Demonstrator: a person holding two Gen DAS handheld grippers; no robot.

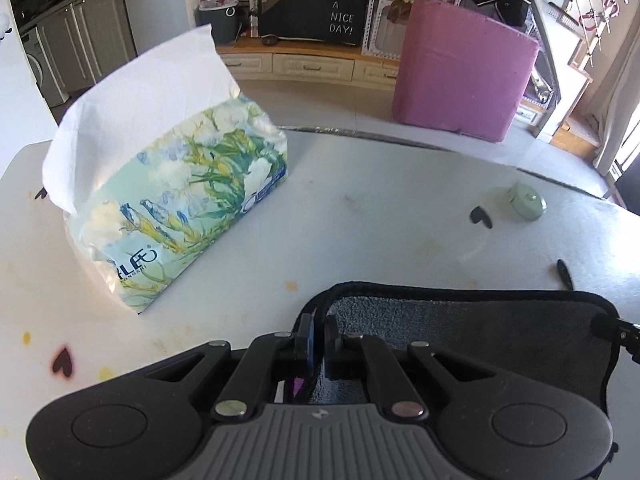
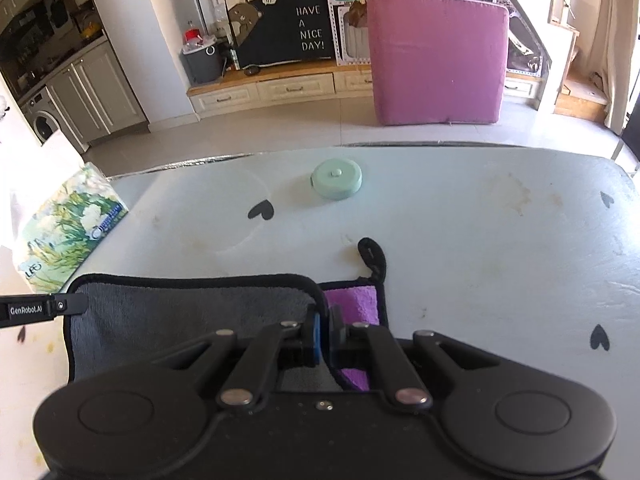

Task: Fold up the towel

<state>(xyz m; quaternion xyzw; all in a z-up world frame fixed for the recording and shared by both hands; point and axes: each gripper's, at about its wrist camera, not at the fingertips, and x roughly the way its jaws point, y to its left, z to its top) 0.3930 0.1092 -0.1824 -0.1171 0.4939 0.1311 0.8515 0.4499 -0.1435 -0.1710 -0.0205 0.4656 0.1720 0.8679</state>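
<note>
A grey towel (image 1: 460, 328) with black trim and a purple underside lies on the white table at the near edge. My left gripper (image 1: 319, 340) is shut on the towel's left corner, with the trim pinched between its pads. My right gripper (image 2: 324, 334) is shut on the right corner of the towel (image 2: 180, 312), and the grey layer is lifted over the purple side (image 2: 354, 300). The towel's black hanging loop (image 2: 372, 256) lies on the table just beyond. The tip of the left gripper shows at the left edge of the right wrist view.
A floral tissue pack (image 1: 180, 200) with a white tissue sticking up stands at the left of the table (image 1: 360, 208). A small round mint-green tape measure (image 2: 337, 180) sits near the far edge. A pink cushion (image 2: 436, 60) stands on the floor beyond.
</note>
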